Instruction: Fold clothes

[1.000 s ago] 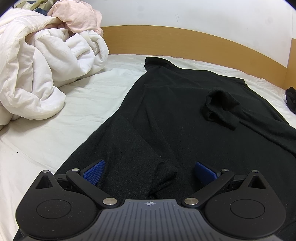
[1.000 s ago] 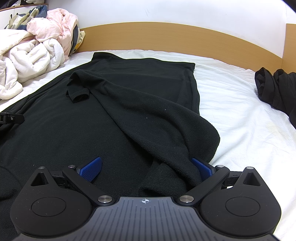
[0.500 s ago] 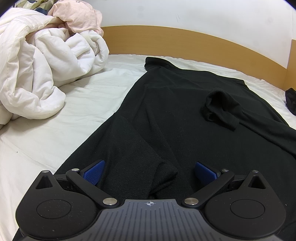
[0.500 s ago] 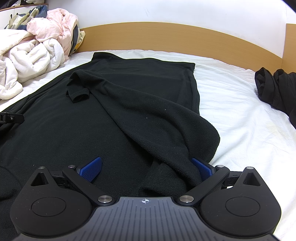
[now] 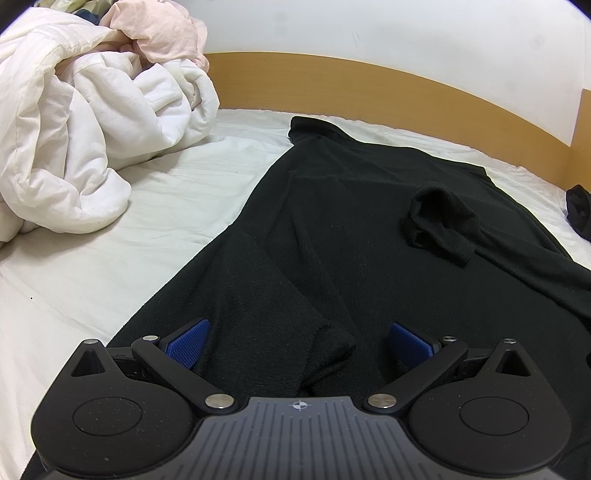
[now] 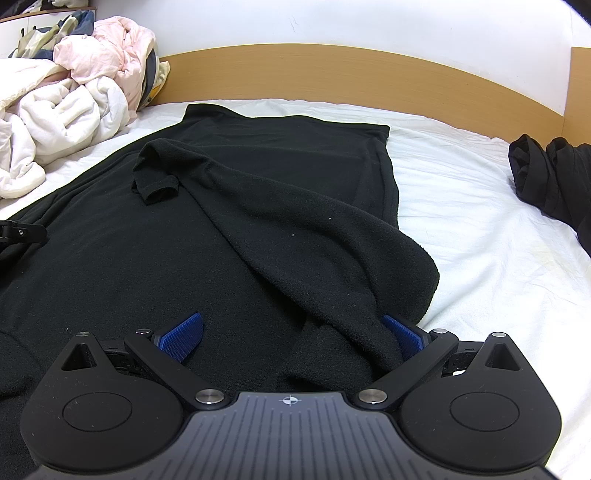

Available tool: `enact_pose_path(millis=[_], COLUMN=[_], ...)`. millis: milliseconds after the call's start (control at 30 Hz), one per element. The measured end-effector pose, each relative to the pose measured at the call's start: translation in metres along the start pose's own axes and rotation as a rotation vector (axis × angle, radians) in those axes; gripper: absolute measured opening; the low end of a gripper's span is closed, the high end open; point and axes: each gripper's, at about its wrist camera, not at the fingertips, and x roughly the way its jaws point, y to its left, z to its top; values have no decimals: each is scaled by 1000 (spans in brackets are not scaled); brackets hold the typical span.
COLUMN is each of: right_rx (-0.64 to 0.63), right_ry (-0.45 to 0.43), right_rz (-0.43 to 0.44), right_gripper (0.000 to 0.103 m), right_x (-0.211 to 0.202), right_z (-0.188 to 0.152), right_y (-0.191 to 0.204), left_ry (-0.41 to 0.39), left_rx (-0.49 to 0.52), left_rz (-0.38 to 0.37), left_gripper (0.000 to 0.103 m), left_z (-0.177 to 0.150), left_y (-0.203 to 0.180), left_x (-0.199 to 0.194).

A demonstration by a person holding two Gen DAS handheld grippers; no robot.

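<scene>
Garment under inspection: we record a long black fleece garment (image 5: 332, 229) lying spread flat on the white-sheeted bed (image 5: 110, 258), reaching from both hand-held grippers ahead to near the curved wooden headboard (image 5: 369, 77). The left hand-held gripper (image 5: 298, 343) stands with its blue-padded jaws wide apart, nothing clamped; a folded edge of the fleece lies between the pads. The right hand-held gripper (image 6: 291, 334) is likewise spread wide, and a thick fold of the same fleece bunches against its right pad without being pinched. Ahead of the right hand-held gripper we note a sleeve (image 6: 159, 173) folded across the body of the garment, its cuff turned over. Ahead and left of the left hand-held gripper sits a crumpled white duvet (image 5: 74, 122) with a pale pink cloth (image 5: 162, 33) on top. Far right of the right hand-held gripper lies a separate heap of black clothing (image 6: 546, 177), apart from the fleece.
</scene>
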Motion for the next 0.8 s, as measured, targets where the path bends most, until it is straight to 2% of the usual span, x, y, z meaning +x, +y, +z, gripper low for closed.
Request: enact_pose_path(millis=[367,700,800], right_rx=[0,1,1], right_ry=[0,1,0], right_rz=[0,1,1], right_gripper=[103,103,103], right_x=[0,-1,-1], right_z=[0,3,2], right_y=[0,-1,-1], left_ry=[-8,-30,-44], left_rx=[-25,-108,-108], left_rz=[-20,-74,-60], left_gripper=[102,102,102], left_z=[0,0,2], left_y=[6,29,38], left_x=[-1,-17,-34])
